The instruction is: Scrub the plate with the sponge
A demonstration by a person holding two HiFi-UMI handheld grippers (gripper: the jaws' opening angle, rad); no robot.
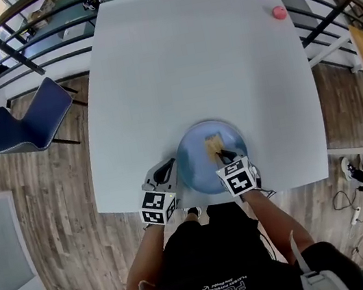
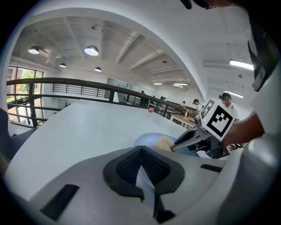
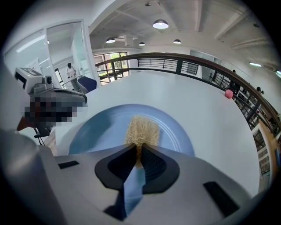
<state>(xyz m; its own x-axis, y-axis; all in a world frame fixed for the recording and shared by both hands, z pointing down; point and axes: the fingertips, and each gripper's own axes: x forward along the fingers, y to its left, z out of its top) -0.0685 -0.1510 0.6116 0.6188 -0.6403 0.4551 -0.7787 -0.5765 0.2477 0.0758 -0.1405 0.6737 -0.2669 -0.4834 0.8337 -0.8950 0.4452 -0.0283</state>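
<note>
A blue plate [image 1: 199, 171] lies near the front edge of the white table [image 1: 189, 70]. On it rests a straw-coloured sponge [image 1: 213, 144], pinched at its near end by my right gripper [image 1: 222, 156], which is shut on it. In the right gripper view the sponge [image 3: 142, 131] sticks out ahead of the right gripper [image 3: 139, 150] over the plate [image 3: 99, 127]. My left gripper [image 1: 169, 169] is at the plate's left rim and looks shut on that rim. In the left gripper view the left gripper [image 2: 141, 151] has its pads together, with the plate [image 2: 148, 140] and sponge [image 2: 164, 143] just beyond.
A small pink ball [image 1: 279, 12] sits at the table's far right corner. A blue chair [image 1: 31, 122] stands on the wooden floor to the left. A dark railing [image 1: 23, 37] curves behind the table. The person's legs are at the front edge.
</note>
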